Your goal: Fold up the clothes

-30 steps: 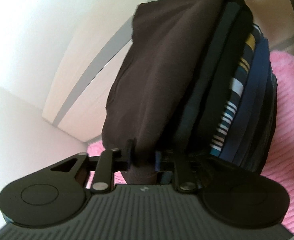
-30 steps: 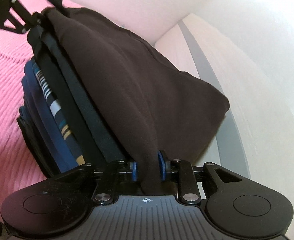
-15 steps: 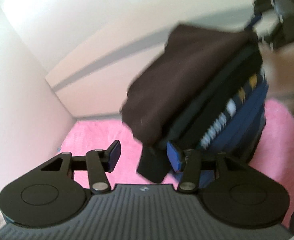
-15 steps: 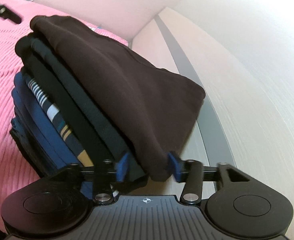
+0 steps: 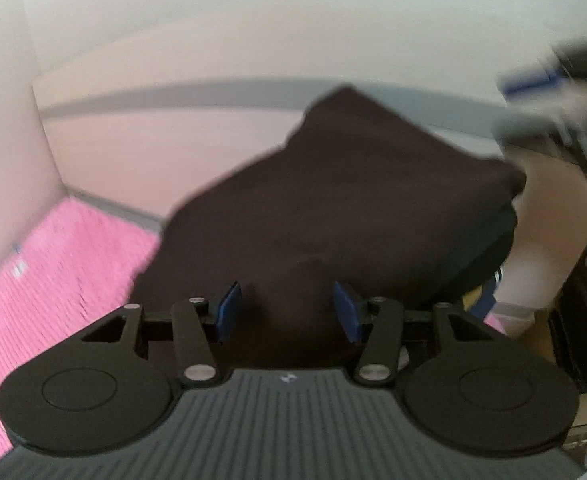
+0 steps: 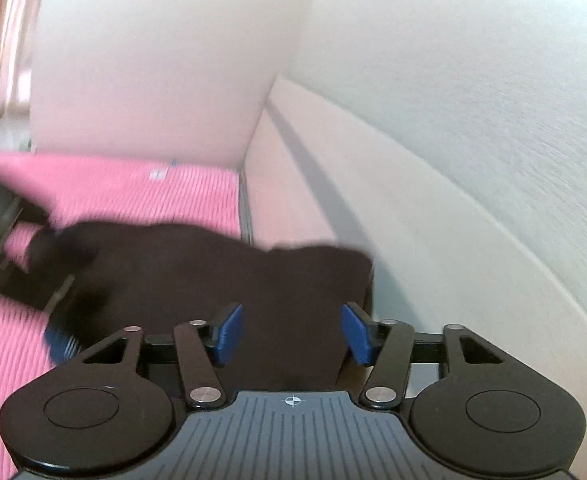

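— Both your grippers, left and right, gape wide, gripping nothing.
— And the garment?
— Folded, dark brown, lying atop the pile on the pink blanket

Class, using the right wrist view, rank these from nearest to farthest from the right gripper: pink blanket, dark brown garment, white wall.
1. Dark brown garment: between the open fingers of the right gripper.
2. Pink blanket: beyond the garment, left.
3. White wall: behind the blanket.
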Tool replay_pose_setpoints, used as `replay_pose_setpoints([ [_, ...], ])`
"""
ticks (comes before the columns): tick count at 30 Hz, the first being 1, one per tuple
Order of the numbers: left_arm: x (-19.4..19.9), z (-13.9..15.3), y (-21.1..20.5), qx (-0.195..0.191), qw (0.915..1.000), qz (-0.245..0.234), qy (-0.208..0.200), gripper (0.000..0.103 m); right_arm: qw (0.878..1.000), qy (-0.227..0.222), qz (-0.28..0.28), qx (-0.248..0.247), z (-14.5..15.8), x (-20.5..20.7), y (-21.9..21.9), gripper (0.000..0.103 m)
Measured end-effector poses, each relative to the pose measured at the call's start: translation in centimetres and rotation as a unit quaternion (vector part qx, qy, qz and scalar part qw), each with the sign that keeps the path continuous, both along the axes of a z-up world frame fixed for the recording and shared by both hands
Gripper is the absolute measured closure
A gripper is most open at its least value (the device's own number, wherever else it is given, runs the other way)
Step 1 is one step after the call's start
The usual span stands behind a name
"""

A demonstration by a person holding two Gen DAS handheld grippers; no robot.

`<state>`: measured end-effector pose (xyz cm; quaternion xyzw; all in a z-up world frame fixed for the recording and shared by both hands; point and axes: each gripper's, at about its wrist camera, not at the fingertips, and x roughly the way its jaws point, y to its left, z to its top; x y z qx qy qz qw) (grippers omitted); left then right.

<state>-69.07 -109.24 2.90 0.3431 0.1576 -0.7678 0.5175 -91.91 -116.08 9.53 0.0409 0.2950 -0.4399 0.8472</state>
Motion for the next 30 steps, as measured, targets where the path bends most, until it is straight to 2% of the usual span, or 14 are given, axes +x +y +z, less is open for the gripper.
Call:
replay_pose_setpoints([
  [3, 0.2, -1.0, 0.6, 0.013, 0.9995, 0.021, 0.019, 0.056, 1.0, -0.01, 0.007, 0.021, -1.0, 2.5, -5.9, 0.059],
  [5, 0.1, -1.3, 1.0, 0.016, 0.9991, 0.032, 0.022, 0.056, 0.999, -0.009, -0.001, 0.05, -2.7, 4.1, -9.4, 0.059],
  [9, -0.4, -1.6, 1.4, 0.013, 0.9992, 0.036, 0.01, 0.056, 0.99, 0.017, -0.041, 0.131, -7.7, 4.5, -12.7, 0.059],
  [11, -0.2, -1.3, 1.2, 0.016, 0.999, 0.039, 0.012, 0.056, 0.987, 0.019, -0.057, 0.149, -9.5, 3.8, -12.3, 0.059],
  [17, -0.6, -1.1, 0.8, 0.016, 0.9995, 0.026, -0.006, 0.056, 0.985, -0.002, -0.058, 0.164, -8.7, 2.6, -12.4, 0.059],
  [21, -0.4, -0.9, 0.7, 0.017, 0.9995, 0.024, -0.007, 0.056, 0.993, -0.031, -0.052, 0.106, -5.9, 1.4, -9.0, 0.058],
  [25, 0.3, -0.5, 1.6, 0.002, 0.9993, 0.037, 0.008, 0.056, 0.992, -0.048, -0.037, 0.107, -5.5, 0.9, -4.7, 0.056],
  [26, 0.5, -0.3, 2.1, -0.007, 0.999, 0.044, 0.01, 0.056, 0.992, -0.052, -0.033, 0.108, -5.5, 0.8, -3.7, 0.054],
  [28, 1.3, 0.3, 3.3, -0.027, 0.9971, 0.068, 0.021, 0.055, 0.992, -0.06, -0.025, 0.11, -5.3, 0.5, -1.6, 0.02],
  [30, 2.5, 0.4, 4.2, -0.032, 0.9935, 0.102, 0.04, 0.046, 0.991, -0.068, -0.017, 0.111, -5.2, 0.3, 0.6, 0.017],
])
